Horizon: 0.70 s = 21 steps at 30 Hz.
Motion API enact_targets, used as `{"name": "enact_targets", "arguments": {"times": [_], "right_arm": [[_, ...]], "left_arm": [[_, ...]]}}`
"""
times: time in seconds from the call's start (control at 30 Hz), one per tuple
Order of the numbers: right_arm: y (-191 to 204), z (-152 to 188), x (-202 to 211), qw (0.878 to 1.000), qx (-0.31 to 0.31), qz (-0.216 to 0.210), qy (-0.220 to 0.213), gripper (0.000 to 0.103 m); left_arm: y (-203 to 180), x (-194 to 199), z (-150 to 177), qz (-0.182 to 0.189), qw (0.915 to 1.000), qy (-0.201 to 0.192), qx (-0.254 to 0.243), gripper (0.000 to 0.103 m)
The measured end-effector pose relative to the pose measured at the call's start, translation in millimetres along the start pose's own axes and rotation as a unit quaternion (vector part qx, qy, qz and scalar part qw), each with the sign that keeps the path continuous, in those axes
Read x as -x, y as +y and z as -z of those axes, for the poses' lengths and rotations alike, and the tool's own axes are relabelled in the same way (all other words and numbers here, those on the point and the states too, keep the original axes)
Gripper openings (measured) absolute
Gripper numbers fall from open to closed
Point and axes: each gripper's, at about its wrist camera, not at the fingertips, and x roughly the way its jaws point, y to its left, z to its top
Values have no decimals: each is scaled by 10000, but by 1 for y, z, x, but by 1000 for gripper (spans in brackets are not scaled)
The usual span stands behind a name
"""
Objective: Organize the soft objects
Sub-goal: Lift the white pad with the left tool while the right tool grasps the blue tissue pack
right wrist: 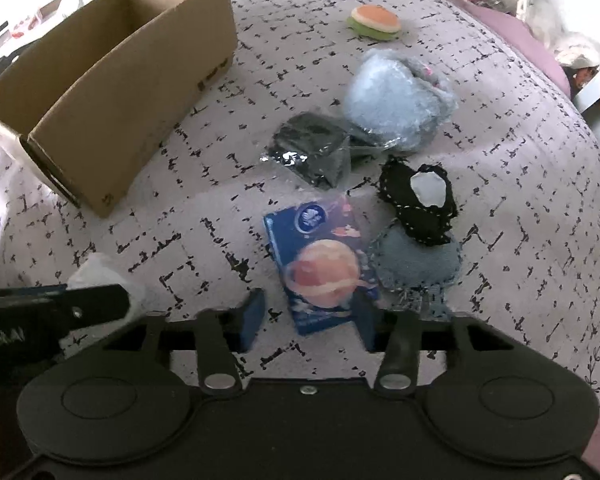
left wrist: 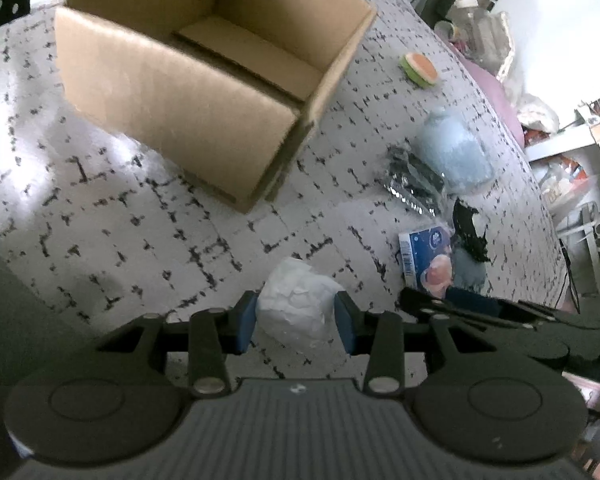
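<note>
My left gripper (left wrist: 296, 322) is shut on a crumpled white soft bundle (left wrist: 294, 304), with a blue pad against each side of it. An open cardboard box (left wrist: 160, 92) stands beyond it on the patterned bedspread. In the right wrist view, my right gripper (right wrist: 310, 324) points down over a blue packet with a planet picture (right wrist: 320, 268). The packet's near end lies between the pads. The left pad (right wrist: 255, 316) stands clear of it with bedspread showing between, so this gripper is open. The left gripper's finger (right wrist: 96, 302) and the white bundle (right wrist: 100, 270) show at the left.
Beyond the packet lie a black stitched patch (right wrist: 420, 208) on a denim pad (right wrist: 416, 260), a black item in clear wrap (right wrist: 312, 148), a fluffy light-blue item in plastic (right wrist: 392, 100) and a burger-shaped toy (right wrist: 376, 20). The box (right wrist: 140, 112) stands far left. Clutter lines the bed's right edge.
</note>
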Motion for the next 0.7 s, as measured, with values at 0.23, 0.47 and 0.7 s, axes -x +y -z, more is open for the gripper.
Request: {"name": "enact_targets", "arguments": {"times": [0.23, 0.47, 0.7], "right_arm": [[0, 3, 13, 9998, -5, -81, -189, 2], [8, 2, 5, 9998, 167, 114, -34, 17], [4, 3, -6, 9993, 87, 367, 65, 57]], "left_arm": [[2, 14, -2, -99, 9998, -174, -66, 41], [-5, 23, 0, -183, 9992, -273, -217, 41], [-7, 27, 0, -344, 9982, -414, -267, 41]]}}
